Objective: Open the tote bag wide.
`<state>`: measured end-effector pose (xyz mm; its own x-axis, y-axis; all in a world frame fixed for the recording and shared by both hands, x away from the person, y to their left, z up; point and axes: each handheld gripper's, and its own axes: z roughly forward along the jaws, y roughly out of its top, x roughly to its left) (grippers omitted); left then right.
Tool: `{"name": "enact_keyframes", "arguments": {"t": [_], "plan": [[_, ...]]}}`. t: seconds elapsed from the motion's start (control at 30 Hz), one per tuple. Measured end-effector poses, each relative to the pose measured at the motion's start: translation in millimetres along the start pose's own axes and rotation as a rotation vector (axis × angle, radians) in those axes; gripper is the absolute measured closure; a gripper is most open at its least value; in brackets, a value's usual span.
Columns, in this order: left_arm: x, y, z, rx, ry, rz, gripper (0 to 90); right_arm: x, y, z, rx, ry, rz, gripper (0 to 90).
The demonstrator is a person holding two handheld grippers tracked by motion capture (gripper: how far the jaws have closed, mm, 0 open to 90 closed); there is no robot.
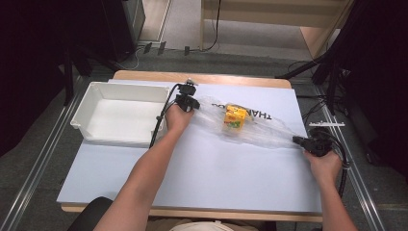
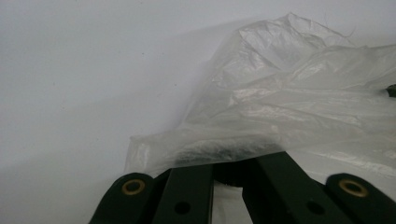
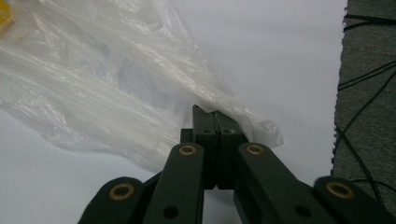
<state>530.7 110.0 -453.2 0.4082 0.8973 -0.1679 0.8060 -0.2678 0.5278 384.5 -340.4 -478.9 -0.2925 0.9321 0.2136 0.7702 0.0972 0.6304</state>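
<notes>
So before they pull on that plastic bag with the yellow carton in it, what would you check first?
1. Right claw pinched on the plastic bag: ok, jaws closed on its edge.
2. Left claw gripping the bag: cannot tell, the film covers the tips.
3. Yellow carton inside the bag: ok, lying mid-bag.
4. White bin beside the left hand has room: ok, nothing in it.
5. Bag lying on the table: ok, stretched between both claws.

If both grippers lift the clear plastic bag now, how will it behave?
The plastic bag looks thin and creased, so it will likely sag. The yellow carton inside would probably slide to the lowest point. The right gripper pinches one edge, which might slip.
</notes>
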Motion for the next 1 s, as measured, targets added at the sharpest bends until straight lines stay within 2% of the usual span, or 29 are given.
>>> {"name": "enact_keyframes", "arguments": {"t": [0.2,0.3,0.4,0.63,0.9,0.93,1.0], "plan": [[-0.3,0.5,-0.2,0.004,0.000,-0.008,90.0,1.7,0.6,0.4,0.003,-0.009,0.013,90.0],[2.4,1.6,-0.7,0.017,-0.040,-0.029,90.0,3.9,2.3,0.4,0.008,-0.019,0.007,90.0],[1.5,3.0,-3.3,0.029,-0.055,-0.023,90.0,6.6,4.8,-0.6,0.009,-0.011,0.011,90.0],[-9.5,5.1,-17.4,0.011,-0.091,0.022,90.0,17.5,12.8,-6.3,-0.017,0.012,-0.027,90.0],[-15.5,8.9,-43.0,-0.055,-0.176,0.054,90.0,31.1,23.5,-13.1,-0.035,0.050,-0.053,90.0],[-15.5,9.4,-44.9,-0.054,-0.186,0.060,86.7,33.5,24.7,-13.9,-0.037,0.056,-0.058,90.0],[-16.6,9.8,-50.3,-0.060,-0.186,0.083,88.0,37.8,27.2,-14.9,-0.040,0.063,-0.073,90.0]]}}
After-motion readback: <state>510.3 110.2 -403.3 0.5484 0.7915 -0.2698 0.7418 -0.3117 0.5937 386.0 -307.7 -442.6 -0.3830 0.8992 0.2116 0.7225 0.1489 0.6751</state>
